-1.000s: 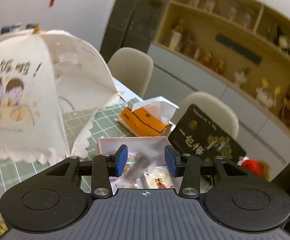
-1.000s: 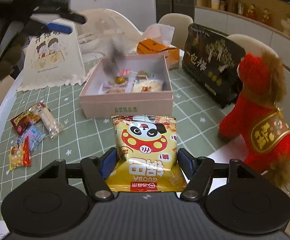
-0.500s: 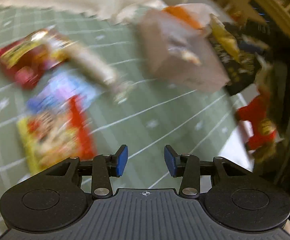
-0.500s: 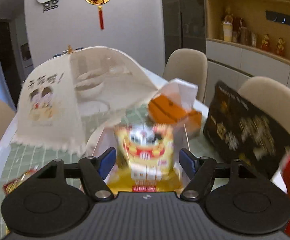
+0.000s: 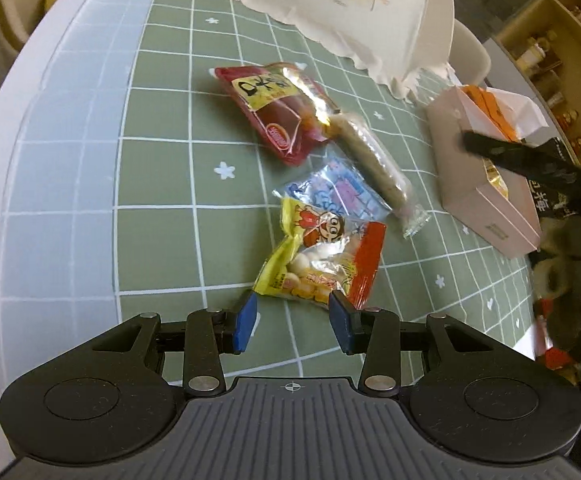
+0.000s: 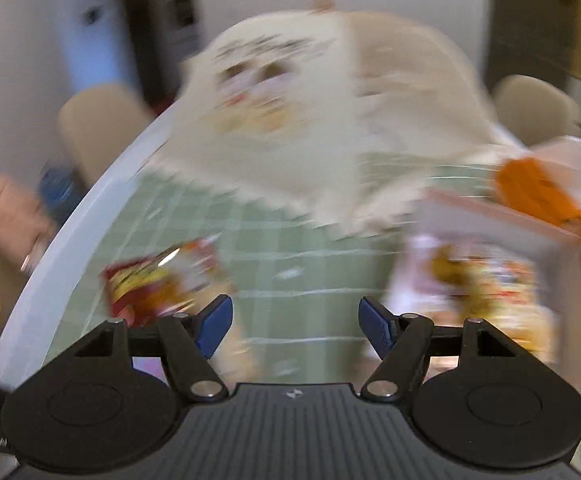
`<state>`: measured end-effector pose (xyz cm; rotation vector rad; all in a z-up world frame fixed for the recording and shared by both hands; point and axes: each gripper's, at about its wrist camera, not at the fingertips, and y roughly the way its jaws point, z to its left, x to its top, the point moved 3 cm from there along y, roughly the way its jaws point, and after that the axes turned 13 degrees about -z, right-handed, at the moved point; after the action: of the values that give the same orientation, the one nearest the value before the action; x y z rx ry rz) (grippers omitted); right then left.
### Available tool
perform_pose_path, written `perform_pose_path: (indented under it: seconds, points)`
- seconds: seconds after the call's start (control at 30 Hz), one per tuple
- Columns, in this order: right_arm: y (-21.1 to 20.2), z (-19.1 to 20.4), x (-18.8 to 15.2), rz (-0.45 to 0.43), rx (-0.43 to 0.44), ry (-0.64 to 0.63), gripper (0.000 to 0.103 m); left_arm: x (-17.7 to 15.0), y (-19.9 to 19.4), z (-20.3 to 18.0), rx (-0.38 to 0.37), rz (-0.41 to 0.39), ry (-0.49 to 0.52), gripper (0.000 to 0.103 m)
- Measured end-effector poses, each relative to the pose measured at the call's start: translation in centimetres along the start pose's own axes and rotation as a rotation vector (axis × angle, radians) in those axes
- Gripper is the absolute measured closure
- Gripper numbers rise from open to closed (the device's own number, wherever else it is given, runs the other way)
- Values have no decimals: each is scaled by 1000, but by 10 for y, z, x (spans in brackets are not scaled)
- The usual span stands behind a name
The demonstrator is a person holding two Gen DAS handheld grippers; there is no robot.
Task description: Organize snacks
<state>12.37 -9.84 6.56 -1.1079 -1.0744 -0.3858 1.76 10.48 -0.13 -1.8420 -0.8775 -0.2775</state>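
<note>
In the left wrist view my left gripper [image 5: 293, 322] is open and empty, just short of a yellow-and-red snack packet [image 5: 322, 264] on the green checked tablecloth. Beyond it lie a blue-purple packet [image 5: 338, 192], a long clear-wrapped stick snack [image 5: 374, 160] and a red packet [image 5: 274, 108]. The pink snack box [image 5: 486, 192] stands at the right. The right wrist view is blurred: my right gripper [image 6: 295, 330] is open and empty, with the pink box [image 6: 482, 240] holding a yellow packet [image 6: 490, 280] at its right and a red packet [image 6: 158, 284] at its left.
A white mesh food cover [image 5: 350, 4] stands at the back of the table. An orange tissue pack [image 5: 494, 104] sits behind the box. The other gripper's black arm [image 5: 530, 160] reaches over the box. The table's white rounded edge [image 5: 30, 160] runs along the left.
My right gripper has opened and let go of the yellow panda snack bag, which now lies in the pink box, and swings left. My left gripper has come down to the loose packets.
</note>
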Motion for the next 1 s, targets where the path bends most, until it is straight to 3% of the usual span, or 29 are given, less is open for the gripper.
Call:
perform_pose_path:
  seconds: [0.2,0.23,0.27,0.3,0.37,0.6,0.77,1.0]
  points:
    - [63,26,-22,162,11,13,37,-9,-4,-8,-26,26,45,59]
    - [67,27,-28,171,8,16,41,-11,-5,-8,-34,29,53,59]
    - [68,26,-31,174,17,25,55,-13,-6,-9,-43,34,62,59]
    - [67,26,-35,186,28,41,57,-16,-7,-9,-49,39,68,59]
    - [56,28,-41,185,45,44,72,-22,-9,-9,-62,50,75,59]
    - [-10,26,-80,173,57,-5,72,-28,-20,-11,-118,65,155,59]
    - [-57,16,-112,115,6,-20,71,0,-37,-3,-85,-16,194,59]
    - [-100,14,-152,-68,-60,-9,66,31,-52,-10,-77,-117,174,60]
